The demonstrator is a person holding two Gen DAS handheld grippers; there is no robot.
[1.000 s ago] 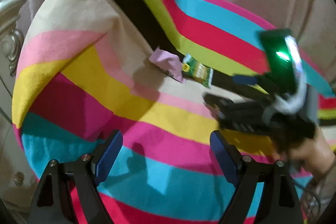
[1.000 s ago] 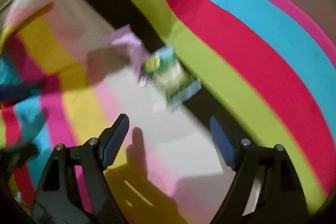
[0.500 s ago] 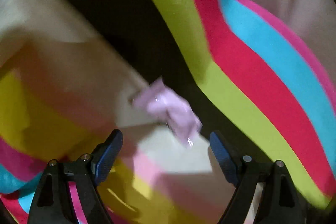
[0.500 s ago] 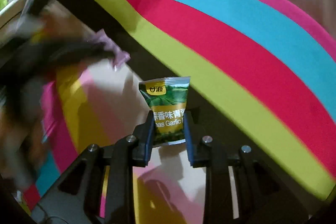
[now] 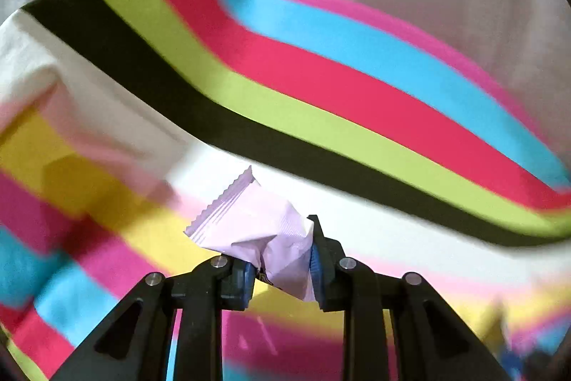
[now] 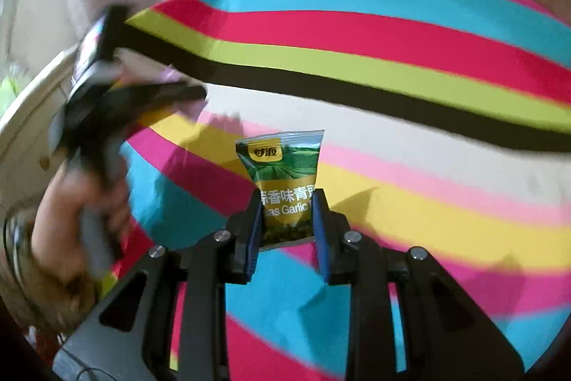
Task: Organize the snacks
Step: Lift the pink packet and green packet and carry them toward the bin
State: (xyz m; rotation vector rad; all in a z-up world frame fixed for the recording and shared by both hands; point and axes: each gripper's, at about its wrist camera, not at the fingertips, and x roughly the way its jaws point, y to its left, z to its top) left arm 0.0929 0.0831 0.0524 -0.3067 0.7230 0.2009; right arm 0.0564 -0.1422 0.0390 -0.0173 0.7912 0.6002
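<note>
Left gripper point(image 5: 282, 265) pinches lilac packet point(image 5: 257, 224); right gripper point(image 6: 287, 231) clamps green pea packet point(image 6: 285, 174).

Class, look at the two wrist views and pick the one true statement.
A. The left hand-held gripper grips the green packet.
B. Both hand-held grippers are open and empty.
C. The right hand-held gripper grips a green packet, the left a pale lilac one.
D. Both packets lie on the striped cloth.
C: the right hand-held gripper is clamped on the green packet, and the left hand-held gripper pinches the crumpled lilac packet above the striped cloth.
</note>
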